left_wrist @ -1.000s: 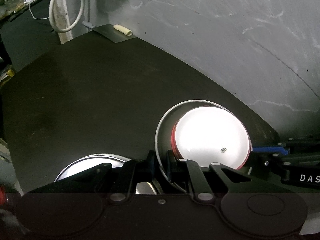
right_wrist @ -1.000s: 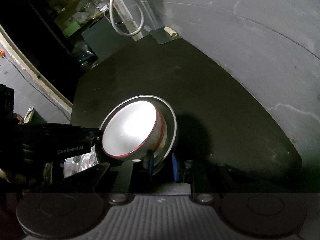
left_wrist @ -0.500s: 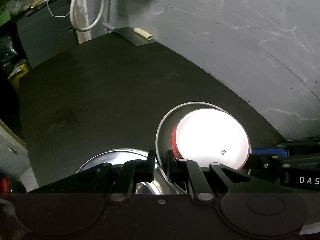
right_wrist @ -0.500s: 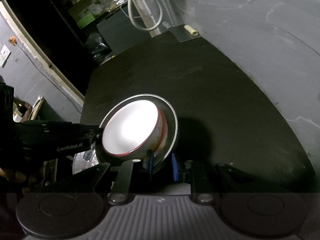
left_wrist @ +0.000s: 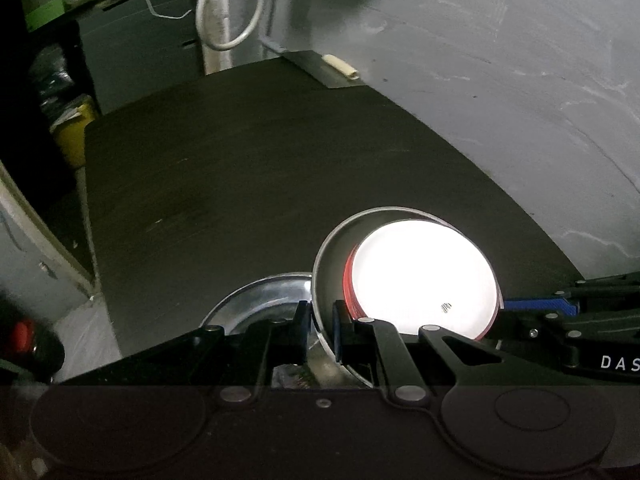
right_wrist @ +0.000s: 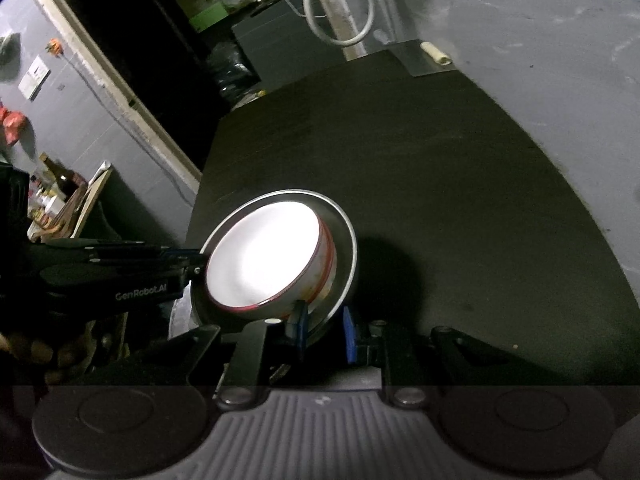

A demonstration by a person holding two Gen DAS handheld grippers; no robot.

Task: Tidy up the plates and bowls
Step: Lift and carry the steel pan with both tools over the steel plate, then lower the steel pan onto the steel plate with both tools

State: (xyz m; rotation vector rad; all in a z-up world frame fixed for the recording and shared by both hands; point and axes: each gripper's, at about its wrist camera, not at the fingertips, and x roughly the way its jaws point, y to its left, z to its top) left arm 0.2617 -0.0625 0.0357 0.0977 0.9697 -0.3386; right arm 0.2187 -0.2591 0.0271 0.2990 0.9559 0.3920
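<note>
left gripper (left_wrist: 320,326): jaws clamped, angled down | right gripper (right_wrist: 325,326): jaws clamped, angled down

Dim storeroom or workshop corner, bare grey plaster wall (left_wrist: 500,60), looped white cable (left_wrist: 224,8) hanging, cluttered shelves (right_wrist: 56,208), black tabletop (left_wrist: 260,180)

A dark, matte table (left_wrist: 248,184) runs back to a grey wall. At its far corner lies a flat grey sheet (left_wrist: 320,68) with a small pale roll (left_wrist: 342,67) on it, possibly paper. Near the front edge rests a shiny metal plate (left_wrist: 264,300).
</note>
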